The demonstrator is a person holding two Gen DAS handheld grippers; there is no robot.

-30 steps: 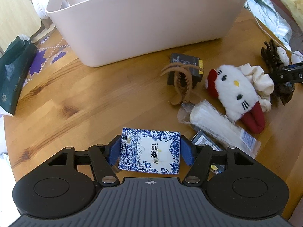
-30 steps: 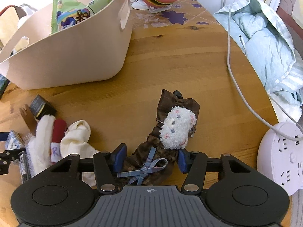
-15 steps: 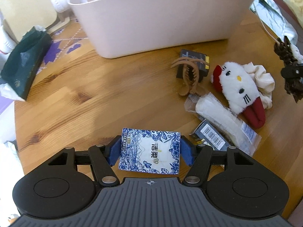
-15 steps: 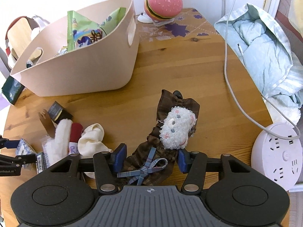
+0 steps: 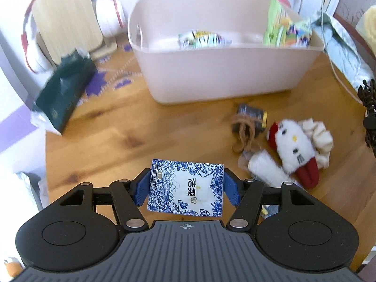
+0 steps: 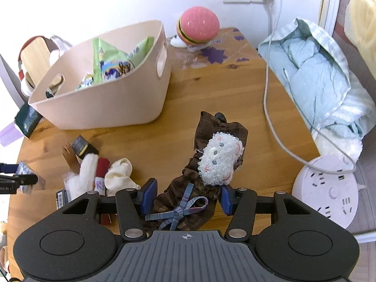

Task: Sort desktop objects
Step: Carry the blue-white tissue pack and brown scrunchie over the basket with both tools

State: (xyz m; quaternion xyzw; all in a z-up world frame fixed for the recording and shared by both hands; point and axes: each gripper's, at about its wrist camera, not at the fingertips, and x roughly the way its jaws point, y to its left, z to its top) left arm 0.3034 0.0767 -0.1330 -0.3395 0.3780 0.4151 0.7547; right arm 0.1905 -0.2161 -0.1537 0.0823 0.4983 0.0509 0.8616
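pink bin (image 5: pixel 225 80): snack packets inside. left gripper (image 5: pixel 186 189) clamps tissue pack (image 5: pixel 185 188); right gripper (image 6: pixel 185 198) clamps brown plaid hair bow (image 6: pixel 188 188). plush clip (image 5: pixel 293 145), scrunchie (image 5: pixel 322 136) unsorted.

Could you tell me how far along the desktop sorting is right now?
Done: snack packets lie in the beige bin. In hand: left gripper holds the tissue pack; right gripper holds the brown hair bow. Left: plush cat, scrunchie, claw clip.
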